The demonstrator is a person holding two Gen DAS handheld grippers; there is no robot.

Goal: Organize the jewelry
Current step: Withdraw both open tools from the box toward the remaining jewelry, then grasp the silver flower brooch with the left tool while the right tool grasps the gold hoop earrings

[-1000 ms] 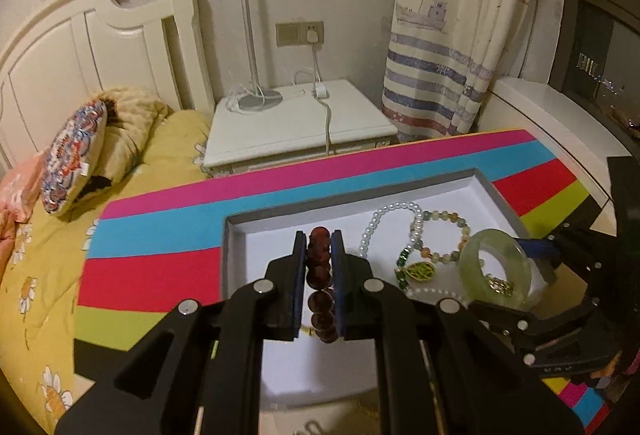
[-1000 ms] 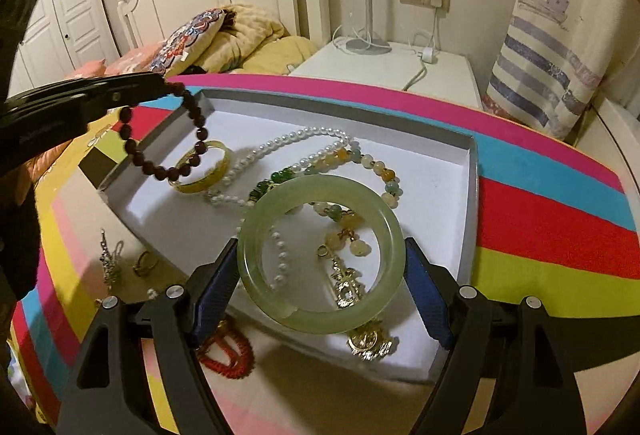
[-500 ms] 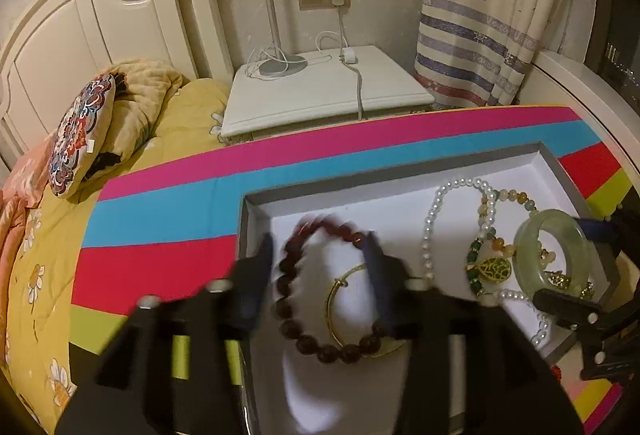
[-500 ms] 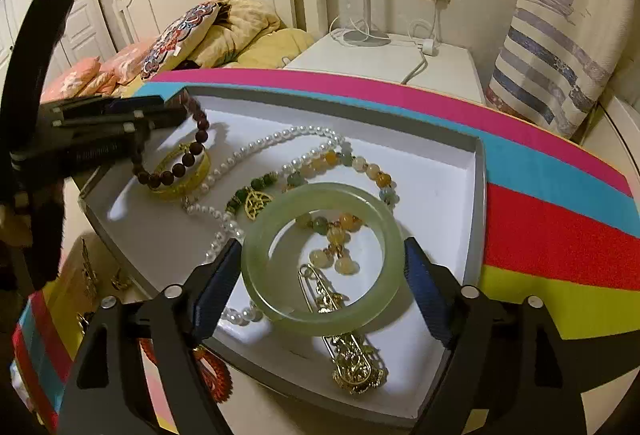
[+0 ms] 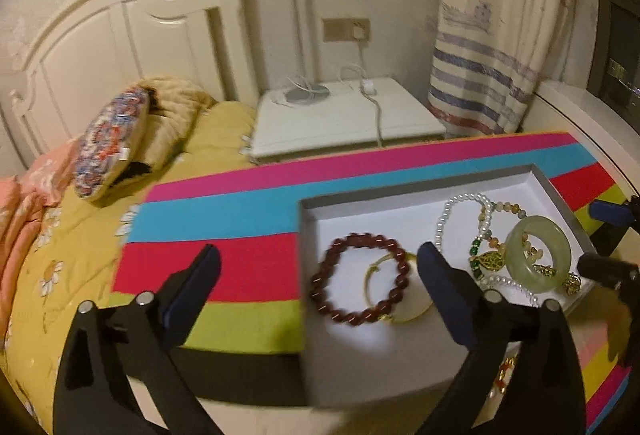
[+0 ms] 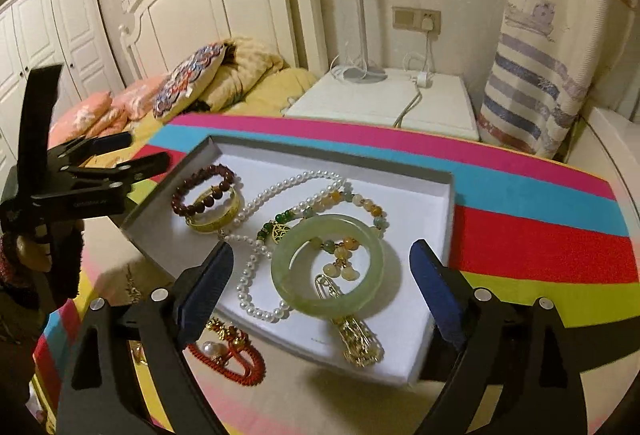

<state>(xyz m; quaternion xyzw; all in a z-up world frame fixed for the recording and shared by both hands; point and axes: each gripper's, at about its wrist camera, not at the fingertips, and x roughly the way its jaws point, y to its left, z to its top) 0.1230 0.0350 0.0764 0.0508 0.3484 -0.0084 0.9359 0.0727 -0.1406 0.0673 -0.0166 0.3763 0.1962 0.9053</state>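
A dark red bead bracelet lies in the white, grey-walled tray, across a gold bangle. My left gripper hovers at the tray's left end, its jaws opening wide, touching nothing. The jade bangle rests flat in the tray on a pearl necklace and a multi-coloured bead strand. My right gripper is open astride the jade bangle, its pads standing off it on both sides.
The tray sits on a striped cloth over the table. A red corded ornament and small earrings lie outside the tray's near-left corner. A gold pendant lies at the tray's front. A bed and white nightstand stand behind.
The left gripper opened, dropping the red bead bracelet onto the gold bangle, then drew back leftward. The right jaws widened off the jade bangle, now lying in the tray, and rose a little.
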